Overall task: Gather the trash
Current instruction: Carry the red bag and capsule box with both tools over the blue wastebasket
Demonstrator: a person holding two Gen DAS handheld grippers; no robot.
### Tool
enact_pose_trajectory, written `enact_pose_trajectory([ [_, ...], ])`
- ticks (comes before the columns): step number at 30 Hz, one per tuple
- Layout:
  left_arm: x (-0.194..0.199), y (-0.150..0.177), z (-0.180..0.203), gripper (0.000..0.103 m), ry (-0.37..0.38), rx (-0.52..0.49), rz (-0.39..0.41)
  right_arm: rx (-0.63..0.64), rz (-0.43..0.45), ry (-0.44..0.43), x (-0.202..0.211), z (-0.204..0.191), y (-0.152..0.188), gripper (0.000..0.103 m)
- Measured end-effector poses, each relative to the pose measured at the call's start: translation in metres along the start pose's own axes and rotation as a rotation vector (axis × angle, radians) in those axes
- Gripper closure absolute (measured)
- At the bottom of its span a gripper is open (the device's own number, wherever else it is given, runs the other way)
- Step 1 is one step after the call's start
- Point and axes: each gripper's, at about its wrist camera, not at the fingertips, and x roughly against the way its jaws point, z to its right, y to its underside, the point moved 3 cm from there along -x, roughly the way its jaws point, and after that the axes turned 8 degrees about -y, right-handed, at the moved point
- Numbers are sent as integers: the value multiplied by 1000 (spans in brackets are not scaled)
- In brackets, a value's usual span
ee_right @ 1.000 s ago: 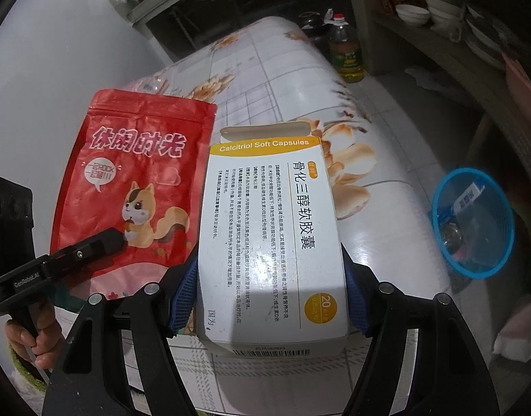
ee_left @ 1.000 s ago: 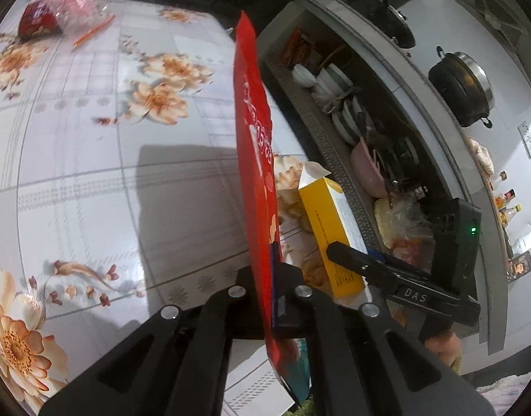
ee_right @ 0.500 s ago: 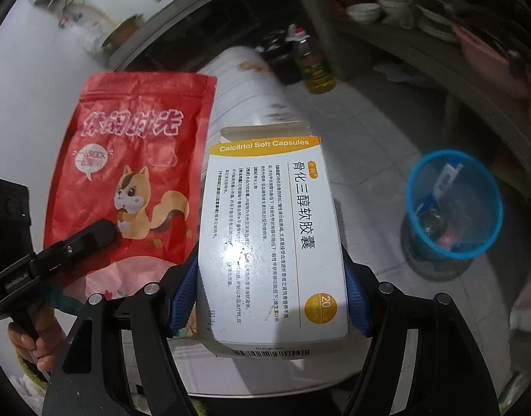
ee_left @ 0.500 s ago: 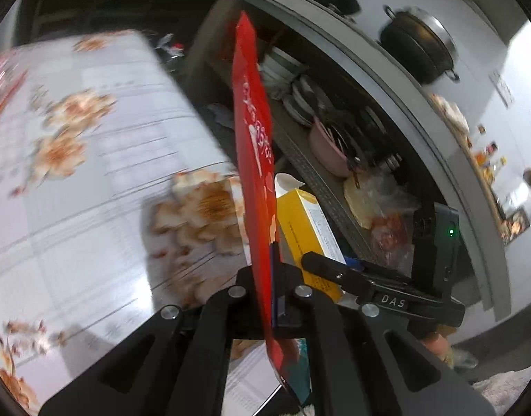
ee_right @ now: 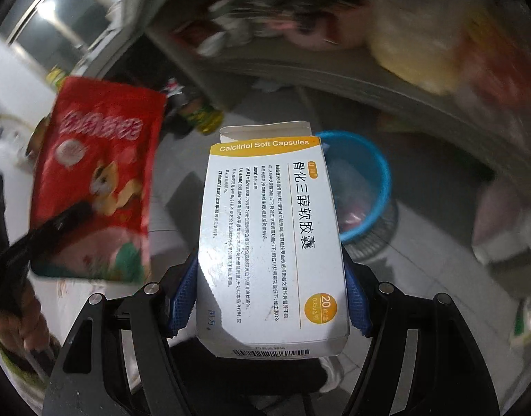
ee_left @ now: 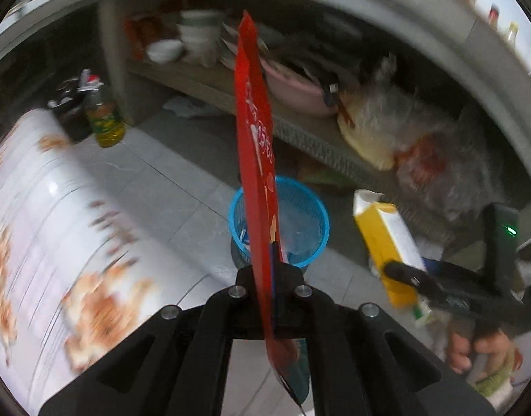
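Home kitchen, lived-in and cluttered. Low open shelf (ee_left: 300,131) under a grey counter (ee_left: 438,34) is packed with stacked white bowls (ee_left: 196,38), plates, a pink basin (ee_left: 296,90) and tied plastic bags of food (ee_left: 397,131). Cooking-oil bottle (ee_left: 104,121) stands on the pale tiled floor (ee_left: 168,180). Blue mesh waste basket (ee_left: 310,222) on the floor near the shelf. Table with a floral oilcloth (ee_left: 57,235) at left. Bottles on the countertop, blurred.
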Motion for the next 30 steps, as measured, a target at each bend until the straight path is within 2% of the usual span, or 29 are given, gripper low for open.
enact_pose_trajectory([
  [2,-32,-14,15,103,-6,-29,-68,-33,-10,7,-1,14,5,36],
  [5,-91,-31,28,103,-3,-13,-214,-80,-22,19,-5,34,7,36],
  [8,-142,-43,35,103,-18,6,-317,-116,-23,26,-9,46,5,36],
  [13,-214,-48,42,103,-101,-47,-455,-158,-24,46,-8,65,4,36],
  [16,-250,-46,40,103,-125,-52,-543,-180,-25,59,-9,73,4,36],
  [20,-284,-49,40,103,-173,-99,-576,-202,-30,76,-6,85,2,36],
  [24,-315,-50,39,103,-181,-84,-627,-206,-44,87,-8,89,2,36],
  [28,-335,-52,37,102,-234,-126,-633,-201,-55,103,-8,88,3,36],
  [30,-341,-57,34,102,-216,-106,-605,-196,-55,108,-5,87,4,36],
])
